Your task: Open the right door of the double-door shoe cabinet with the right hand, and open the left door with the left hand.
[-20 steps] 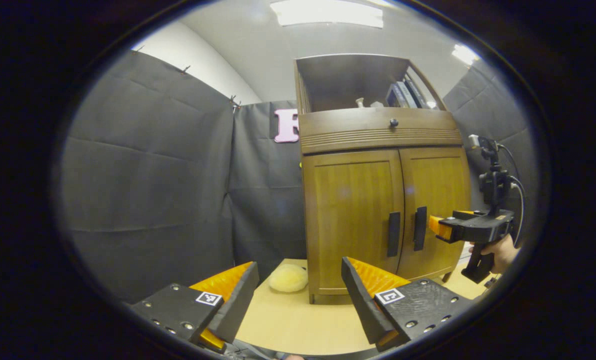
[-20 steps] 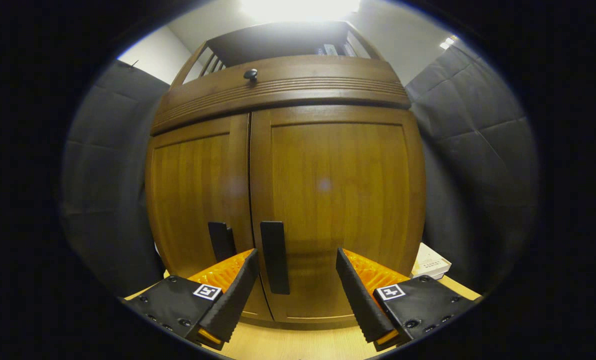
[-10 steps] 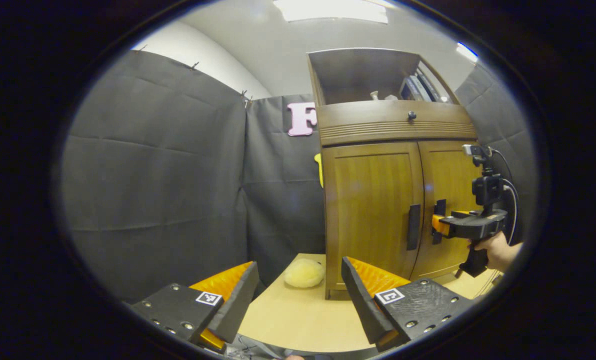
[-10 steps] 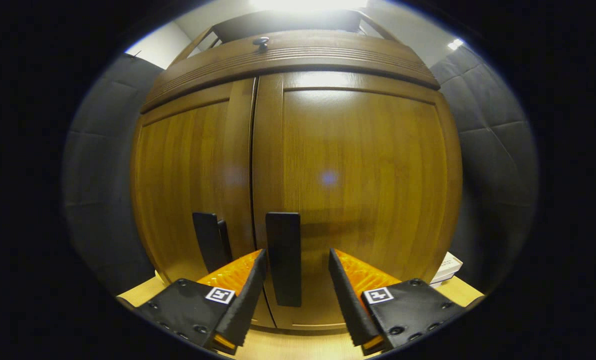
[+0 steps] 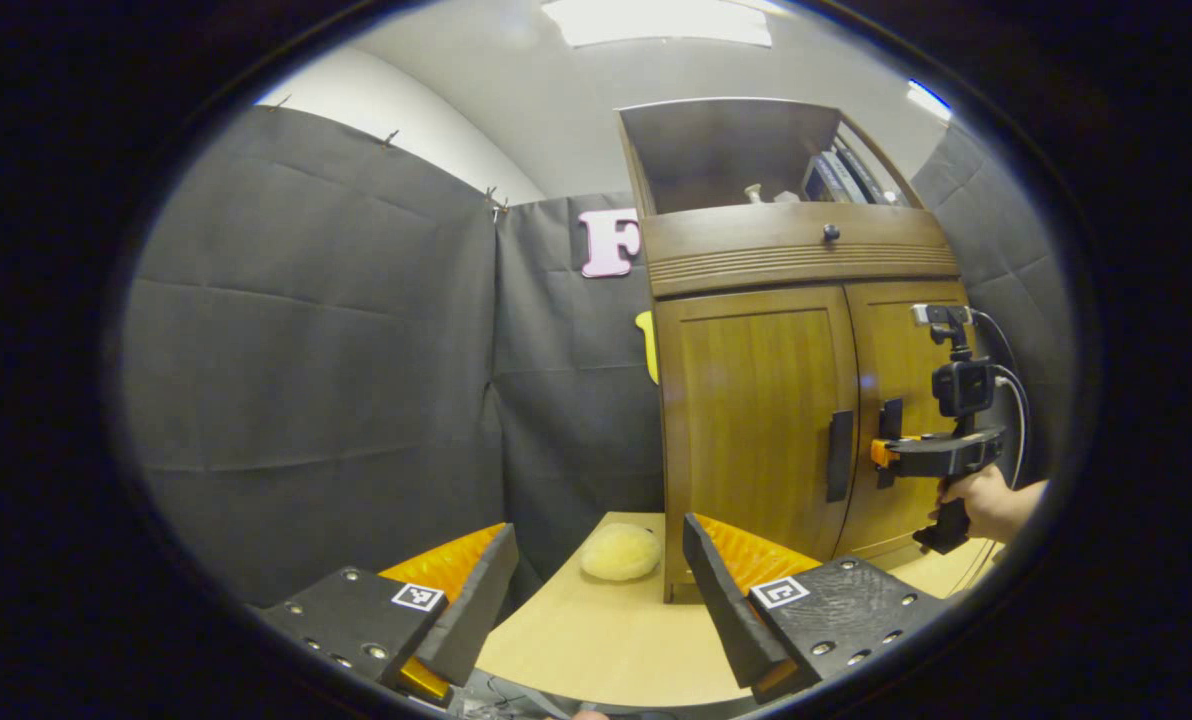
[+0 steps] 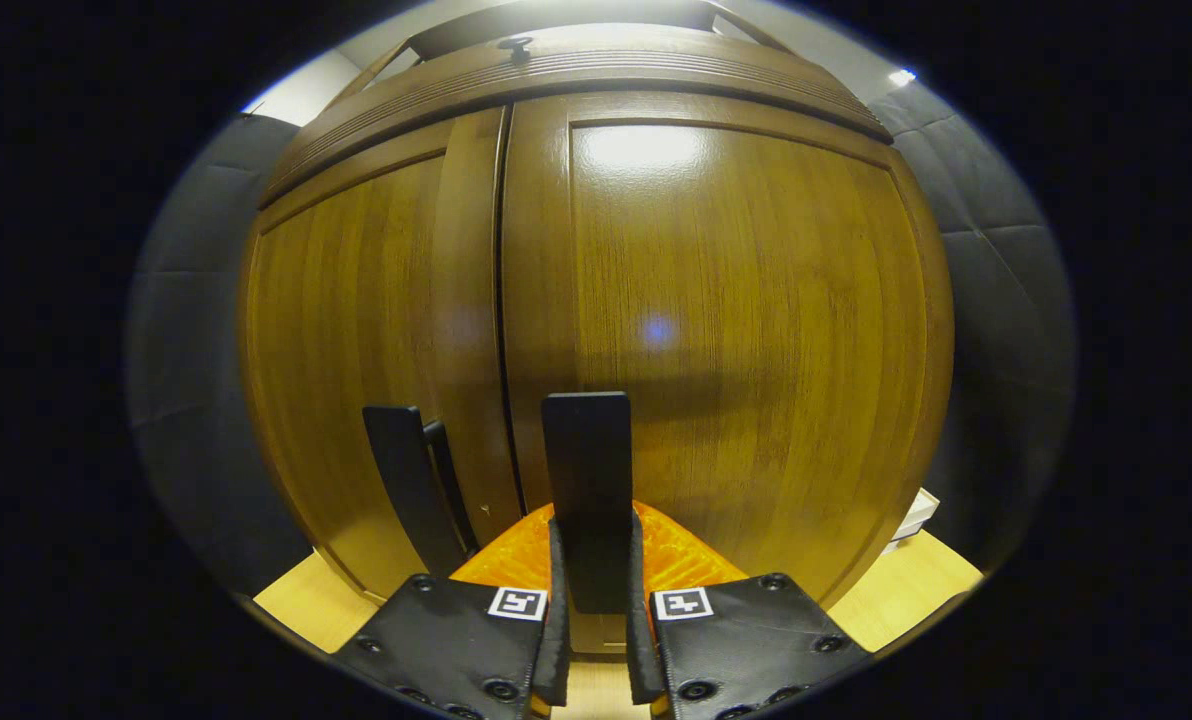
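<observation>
The right gripper [image 6: 593,600] is clamping its jaws on the right door's handle [image 6: 586,480]; pulling outward comes next, while the left gripper [image 5: 596,600] is waiting wide open.

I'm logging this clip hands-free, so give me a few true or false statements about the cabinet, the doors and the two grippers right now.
1. The right gripper is closed on the right door handle. True.
2. The right door already stands wide open. False: both doors sit shut, flush with each other.
3. The left gripper grips the left door handle. False: its jaws are open and well short of the shoe cabinet.
4. A pale fluffy ball lies on the table beside the cabinet. True.
5. The drawer above the doors has a small round knob. True.
</observation>
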{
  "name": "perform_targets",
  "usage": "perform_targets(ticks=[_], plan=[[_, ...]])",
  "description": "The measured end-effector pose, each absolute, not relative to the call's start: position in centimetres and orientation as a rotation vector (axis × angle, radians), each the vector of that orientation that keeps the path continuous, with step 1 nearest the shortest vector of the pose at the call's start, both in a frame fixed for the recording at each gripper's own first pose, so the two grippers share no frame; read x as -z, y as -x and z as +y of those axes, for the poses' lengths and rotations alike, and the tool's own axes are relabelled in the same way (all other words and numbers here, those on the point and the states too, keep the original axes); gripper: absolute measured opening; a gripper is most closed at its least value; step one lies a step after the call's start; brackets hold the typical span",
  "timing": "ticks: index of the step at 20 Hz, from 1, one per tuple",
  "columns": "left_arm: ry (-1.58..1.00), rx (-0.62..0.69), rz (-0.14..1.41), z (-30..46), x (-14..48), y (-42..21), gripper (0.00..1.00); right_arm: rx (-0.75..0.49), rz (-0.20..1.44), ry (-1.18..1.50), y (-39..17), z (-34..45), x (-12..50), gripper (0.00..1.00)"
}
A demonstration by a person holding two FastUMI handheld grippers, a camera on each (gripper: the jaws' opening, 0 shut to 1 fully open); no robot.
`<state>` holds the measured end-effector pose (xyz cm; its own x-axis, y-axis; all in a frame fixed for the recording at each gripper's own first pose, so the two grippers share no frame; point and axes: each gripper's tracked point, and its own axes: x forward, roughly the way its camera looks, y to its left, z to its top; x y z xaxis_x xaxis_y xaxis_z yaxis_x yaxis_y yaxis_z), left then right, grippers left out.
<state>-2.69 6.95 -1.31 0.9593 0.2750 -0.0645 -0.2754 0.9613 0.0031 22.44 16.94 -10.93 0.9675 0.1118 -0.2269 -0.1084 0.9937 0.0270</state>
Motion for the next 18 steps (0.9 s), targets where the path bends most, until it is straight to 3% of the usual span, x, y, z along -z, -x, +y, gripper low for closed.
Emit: perform_targets(ticks=[3,18], plan=[[0.01,-0.273,0.063,6.9,1.1,2.7,0.96,-0.12,0.237,-0.024,-22.2,17.0,10.8,0.13],[0.023,-0.106,0.035,1.6,-0.1,-2.1,0.96,-0.256,0.24,-0.035,-20.6,16.7,7.4,0.13]])
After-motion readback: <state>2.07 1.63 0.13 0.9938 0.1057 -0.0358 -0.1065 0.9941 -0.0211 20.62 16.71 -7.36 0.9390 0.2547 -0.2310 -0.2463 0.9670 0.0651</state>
